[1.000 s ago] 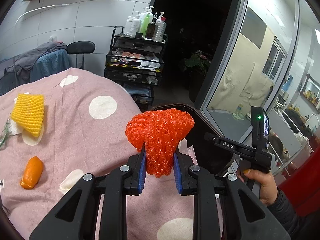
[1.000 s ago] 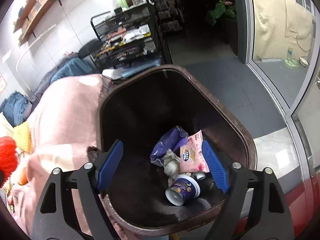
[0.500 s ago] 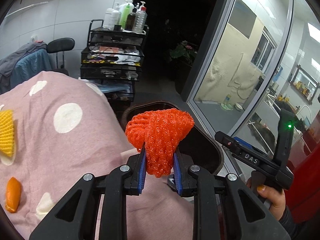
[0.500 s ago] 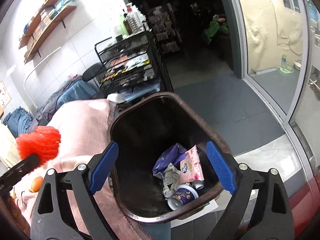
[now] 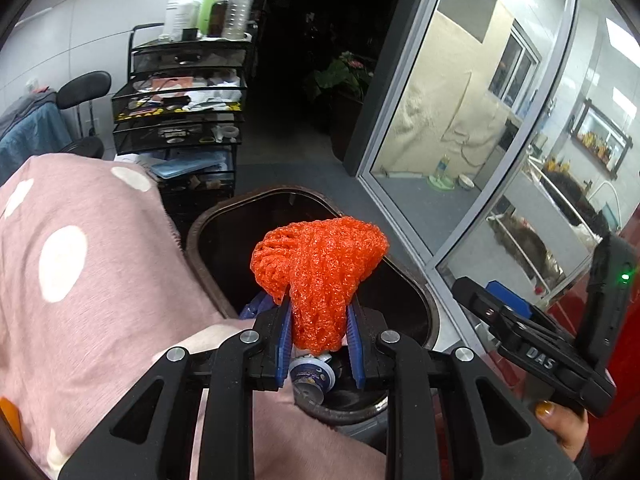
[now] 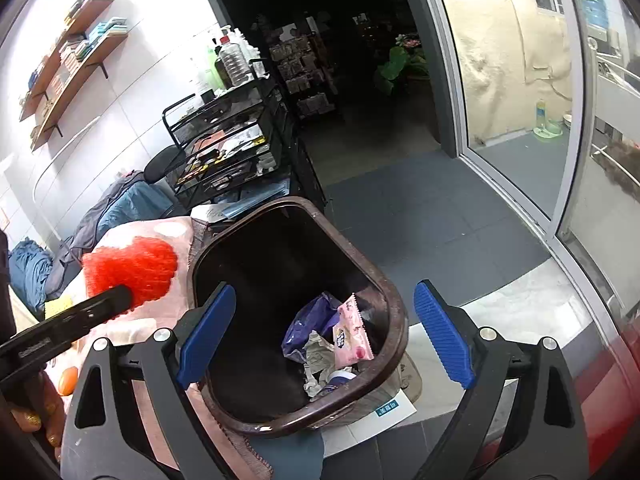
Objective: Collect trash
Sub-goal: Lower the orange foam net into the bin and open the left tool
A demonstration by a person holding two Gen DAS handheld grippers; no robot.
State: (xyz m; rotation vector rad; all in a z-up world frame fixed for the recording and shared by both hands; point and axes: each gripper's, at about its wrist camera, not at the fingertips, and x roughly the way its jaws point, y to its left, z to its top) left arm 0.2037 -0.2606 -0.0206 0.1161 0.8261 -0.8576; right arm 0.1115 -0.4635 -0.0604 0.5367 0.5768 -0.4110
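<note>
Left gripper (image 5: 318, 320) clenched on orange foam net (image 5: 320, 272), net upright between the blue pads | brown trash bin (image 5: 208, 276) lies just ahead and below, beside the pink polka-dot cloth (image 5: 92, 280) | right gripper (image 6: 320, 336) spread wide, empty, over the bin mouth; wrappers (image 6: 352, 336) inside | left nearer the drop.

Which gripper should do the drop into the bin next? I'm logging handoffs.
Left. The left gripper is shut on the orange foam net near the bin. The right gripper is open, holding nothing.
</note>
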